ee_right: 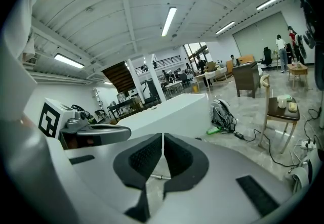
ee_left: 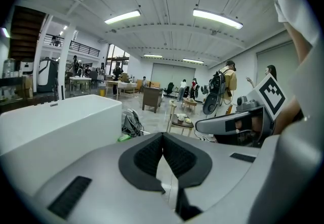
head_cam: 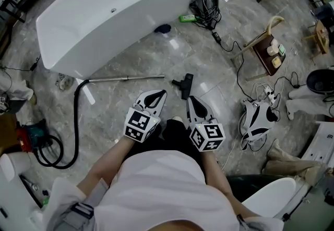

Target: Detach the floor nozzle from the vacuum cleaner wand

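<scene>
A metal vacuum wand (head_cam: 125, 77) lies on the marble floor in front of the bathtub, with a black hose (head_cam: 77, 120) curling off its left end. The black floor nozzle (head_cam: 183, 85) lies just right of the wand's free end, with a small gap between them. My left gripper (head_cam: 158, 95) and right gripper (head_cam: 190, 100) hover side by side near my body, both shut and empty, a little short of the nozzle. In the left gripper view the left gripper (ee_left: 162, 139) has its pads together. Below the shut right gripper (ee_right: 162, 139), a bit of the wand (ee_right: 157, 176) shows.
A white bathtub (head_cam: 115, 11) fills the upper left. A bag with cables (head_cam: 206, 0) and a green item (head_cam: 187, 17) lie beyond the nozzle. At right are a wooden chair (head_cam: 266, 47), cords (head_cam: 261, 92) and a black-and-white device (head_cam: 255, 120). A power tool (head_cam: 31, 133) lies at left.
</scene>
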Demonstrator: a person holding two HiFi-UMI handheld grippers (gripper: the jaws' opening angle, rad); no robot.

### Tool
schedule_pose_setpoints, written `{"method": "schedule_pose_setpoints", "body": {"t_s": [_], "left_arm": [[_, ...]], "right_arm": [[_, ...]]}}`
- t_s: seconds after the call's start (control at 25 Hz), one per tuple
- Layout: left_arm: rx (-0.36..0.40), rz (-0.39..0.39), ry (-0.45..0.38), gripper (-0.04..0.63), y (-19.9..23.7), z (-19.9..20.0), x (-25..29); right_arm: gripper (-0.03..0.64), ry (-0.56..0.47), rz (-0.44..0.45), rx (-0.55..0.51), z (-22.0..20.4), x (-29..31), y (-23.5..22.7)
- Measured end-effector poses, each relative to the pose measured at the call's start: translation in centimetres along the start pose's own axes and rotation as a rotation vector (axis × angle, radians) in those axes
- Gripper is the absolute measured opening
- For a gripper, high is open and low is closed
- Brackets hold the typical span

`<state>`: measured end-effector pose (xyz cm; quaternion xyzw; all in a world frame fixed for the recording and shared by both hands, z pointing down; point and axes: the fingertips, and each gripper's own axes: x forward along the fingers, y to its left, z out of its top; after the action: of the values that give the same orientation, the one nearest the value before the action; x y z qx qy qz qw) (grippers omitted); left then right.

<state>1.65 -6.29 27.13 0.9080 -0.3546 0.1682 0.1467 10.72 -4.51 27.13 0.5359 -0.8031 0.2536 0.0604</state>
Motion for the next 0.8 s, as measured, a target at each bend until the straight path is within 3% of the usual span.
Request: {"method": "schedule_pose_setpoints", "body": {"t_s": [0.8], "left_arm": [[-0.008, 0.002, 0.019, 0.011, 0.23, -0.77, 0.19]], "right_arm": [[0.026, 0.015, -0.015, -0.002, -0.43, -0.12, -0.45]]}}
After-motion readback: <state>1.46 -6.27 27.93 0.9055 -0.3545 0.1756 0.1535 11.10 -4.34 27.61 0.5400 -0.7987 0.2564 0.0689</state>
